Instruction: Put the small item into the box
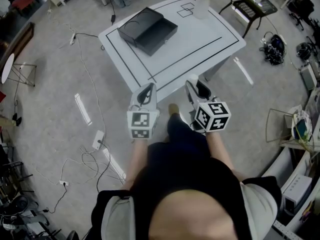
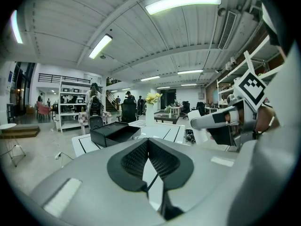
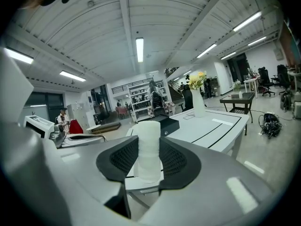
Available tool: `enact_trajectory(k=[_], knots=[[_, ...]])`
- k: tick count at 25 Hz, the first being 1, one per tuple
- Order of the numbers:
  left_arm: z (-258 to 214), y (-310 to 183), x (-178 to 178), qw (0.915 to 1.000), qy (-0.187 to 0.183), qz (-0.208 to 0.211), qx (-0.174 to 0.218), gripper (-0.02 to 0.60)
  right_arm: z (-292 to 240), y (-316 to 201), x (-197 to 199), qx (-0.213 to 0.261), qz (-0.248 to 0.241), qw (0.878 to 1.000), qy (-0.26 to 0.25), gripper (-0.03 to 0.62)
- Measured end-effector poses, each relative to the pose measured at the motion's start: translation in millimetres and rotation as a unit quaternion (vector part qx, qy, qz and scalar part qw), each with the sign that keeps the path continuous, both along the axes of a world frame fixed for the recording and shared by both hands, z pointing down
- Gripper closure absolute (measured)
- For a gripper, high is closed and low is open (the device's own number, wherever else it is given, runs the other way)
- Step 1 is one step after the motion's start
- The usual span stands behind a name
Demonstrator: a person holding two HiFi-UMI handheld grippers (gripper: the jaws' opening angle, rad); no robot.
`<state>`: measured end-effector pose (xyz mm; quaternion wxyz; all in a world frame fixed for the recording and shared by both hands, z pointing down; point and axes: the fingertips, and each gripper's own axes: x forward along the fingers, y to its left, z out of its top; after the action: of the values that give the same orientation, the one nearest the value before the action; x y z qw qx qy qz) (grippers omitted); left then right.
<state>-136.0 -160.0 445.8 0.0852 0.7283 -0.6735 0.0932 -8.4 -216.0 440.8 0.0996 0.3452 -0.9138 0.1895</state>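
Note:
My right gripper (image 3: 149, 158) is shut on a small white cylinder (image 3: 149, 147) that stands upright between its black pads; the head view shows this gripper (image 1: 196, 87) just short of the table's near corner. The left gripper (image 2: 148, 144) has its jaws closed together with nothing between them, and it hangs beside the right one (image 1: 146, 92). An open black box (image 1: 147, 30) lies on the far left part of the white table (image 1: 210, 46). The box (image 3: 165, 123) is ahead of the held cylinder, and it (image 2: 114, 132) also shows ahead in the left gripper view.
A white vase with yellow flowers (image 1: 202, 4) stands at the table's far edge. Cables and a power strip (image 1: 98, 140) lie on the floor to the left. A dark side table (image 1: 252, 6) stands behind at the right, with clutter (image 1: 274, 49) beside it.

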Motion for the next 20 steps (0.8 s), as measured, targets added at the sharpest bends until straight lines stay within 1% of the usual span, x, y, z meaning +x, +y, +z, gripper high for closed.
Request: enact_trajectory(k=[9, 15, 20], knots=[[-0.3, -38.7, -14.6, 0.9999, 0.005, -0.01, -0.003, 0.571, 1.3, -39.6, -18.4, -0.005, -0.015, 1.0, 0.006, 0.457], [7.6, -62.0, -23.5, 0.9998, 0.006, -0.015, -0.011, 0.571, 7.5, -61.5, -23.5, -0.009, -0.018, 1.0, 0.011, 0.457], [10.5, -83.2, -24.0, 0.9997, 0.009, -0.014, -0.016, 0.571, 8.8, -85.5, -25.5, -0.012, -0.017, 1.0, 0.014, 0.457]])
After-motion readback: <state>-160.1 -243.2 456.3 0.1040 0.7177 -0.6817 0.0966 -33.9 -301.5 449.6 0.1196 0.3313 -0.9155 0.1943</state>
